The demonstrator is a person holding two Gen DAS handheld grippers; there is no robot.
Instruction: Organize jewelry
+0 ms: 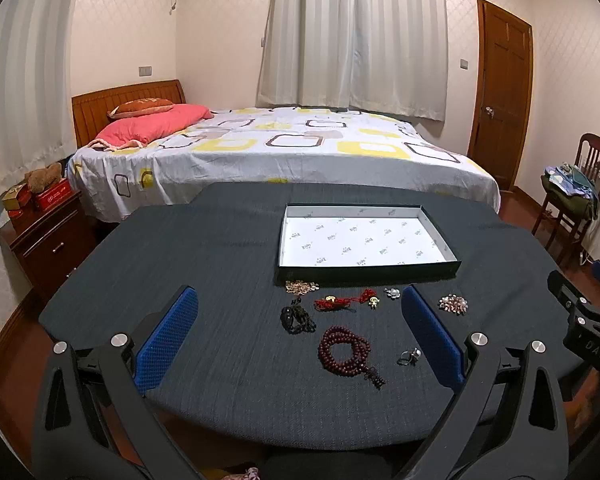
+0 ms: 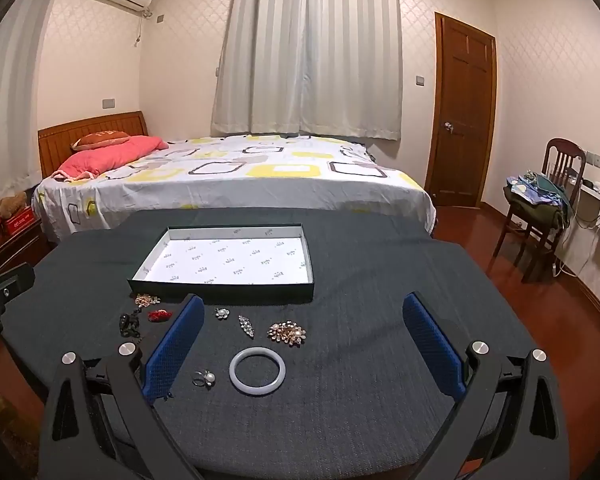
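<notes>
An empty shallow box (image 1: 444,236) (image 2: 156,254) with white patterned lining lies on the dark table. In front of it lie jewelry pieces: a dark red bead mala (image 1: 346,352), a black bracelet (image 1: 296,320), a red cord charm (image 1: 342,302), a gold chain cluster (image 1: 301,287), a ring (image 1: 409,357) (image 2: 205,378), a pale jade bangle (image 2: 257,371), a pearl brooch (image 2: 287,333) (image 1: 453,304), a crystal pin (image 2: 246,325) and a small flower brooch (image 2: 222,313). My left gripper (image 1: 300,336) is open above the near pieces. My right gripper (image 2: 304,340) is open above the bangle.
The table (image 1: 220,264) has a rounded near edge. A bed (image 1: 284,152) stands behind it, a nightstand (image 1: 48,236) at left, a chair with clothes (image 2: 540,200) and a door (image 2: 462,112) at right. The right gripper's body (image 1: 588,320) shows at the left view's right edge.
</notes>
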